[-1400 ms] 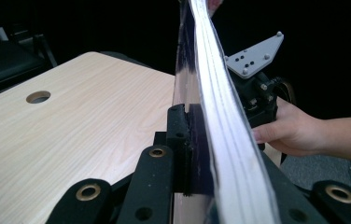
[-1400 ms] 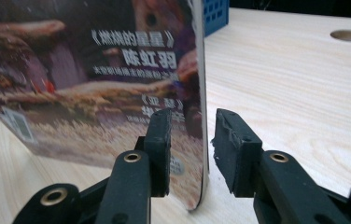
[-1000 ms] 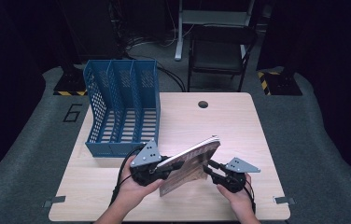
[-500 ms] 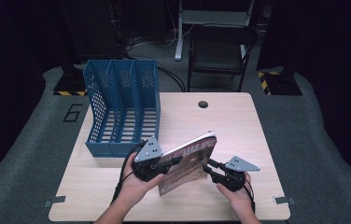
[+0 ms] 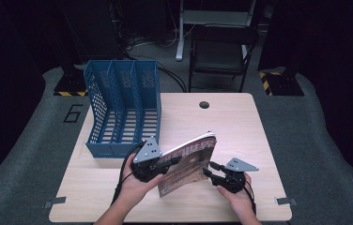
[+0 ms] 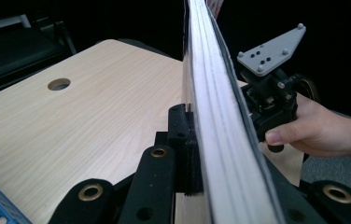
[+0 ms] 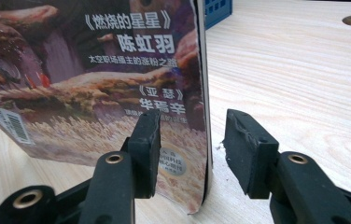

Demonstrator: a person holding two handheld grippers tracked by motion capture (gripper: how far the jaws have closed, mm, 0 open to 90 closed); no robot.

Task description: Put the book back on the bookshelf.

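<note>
From the high view we see the magazine standing tilted on the wooden table, its lower edge on the tabletop just in front of the blue file rack; our left gripper has its tongs clamped on the magazine's left side, and our right gripper sits just beside the magazine's right edge; the rack stands behind and to the left of the magazine, its three compartments facing up; a round cable hole lies well behind the magazine, and a dark chair stands beyond the table's far edge.

In the left gripper view the magazine runs edge-on up between our own jaws; the foam pad presses against its left face, so these tongs are closed tight on the magazine; to the right of the magazine we see the right gripper in a hand, close by its far face; the cable hole shows far to the left of the magazine on the table.

In the right gripper view the magazine's printed cover faces us, its right edge standing between our jaws; the pads stand apart and have just been opening, neither pressing on the paper; a corner of the blue rack shows just behind the magazine's top.
</note>
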